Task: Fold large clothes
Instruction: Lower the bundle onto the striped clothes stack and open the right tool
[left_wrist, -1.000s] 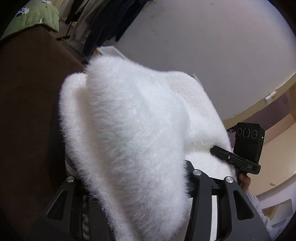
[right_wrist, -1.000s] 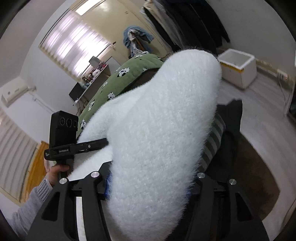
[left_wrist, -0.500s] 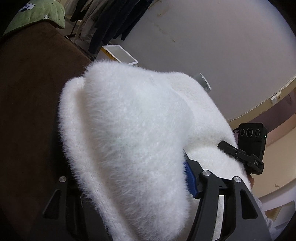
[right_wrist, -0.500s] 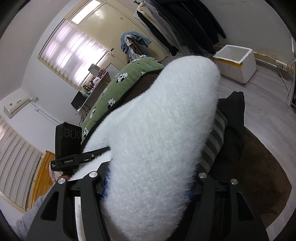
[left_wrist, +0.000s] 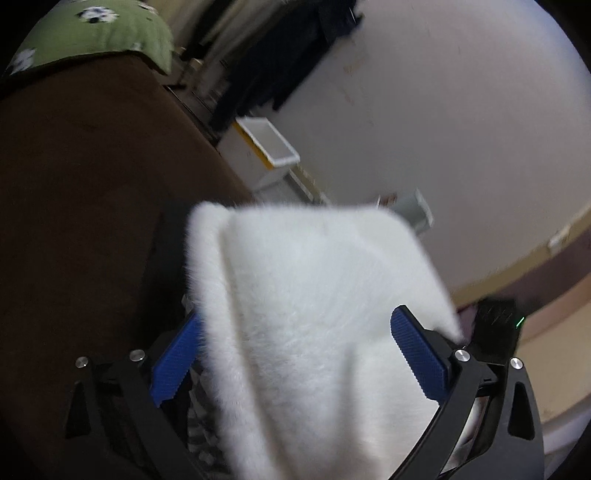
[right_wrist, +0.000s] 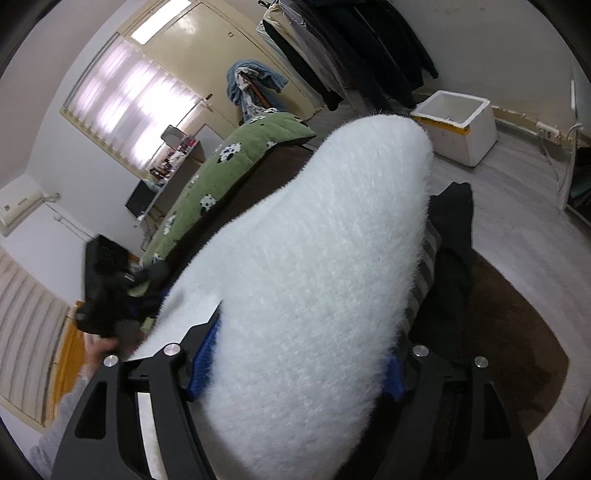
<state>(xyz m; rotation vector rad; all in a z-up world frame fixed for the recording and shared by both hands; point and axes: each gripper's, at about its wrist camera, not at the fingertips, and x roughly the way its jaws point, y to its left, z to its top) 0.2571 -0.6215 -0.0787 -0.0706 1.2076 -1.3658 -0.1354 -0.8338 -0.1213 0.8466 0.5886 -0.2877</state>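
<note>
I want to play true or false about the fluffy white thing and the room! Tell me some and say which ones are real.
1. The fluffy white garment lies between the fingers of the right tool. True.
2. The left tool is squeezed shut on the garment. False: its blue pads stand wide apart, having just been opening, with the garment between them.
3. The blanket with panda-like pictures is red. False: it is green.
4. A white foam box sits on the floor. True.
5. Dark clothes hang near the wall. True.
</note>
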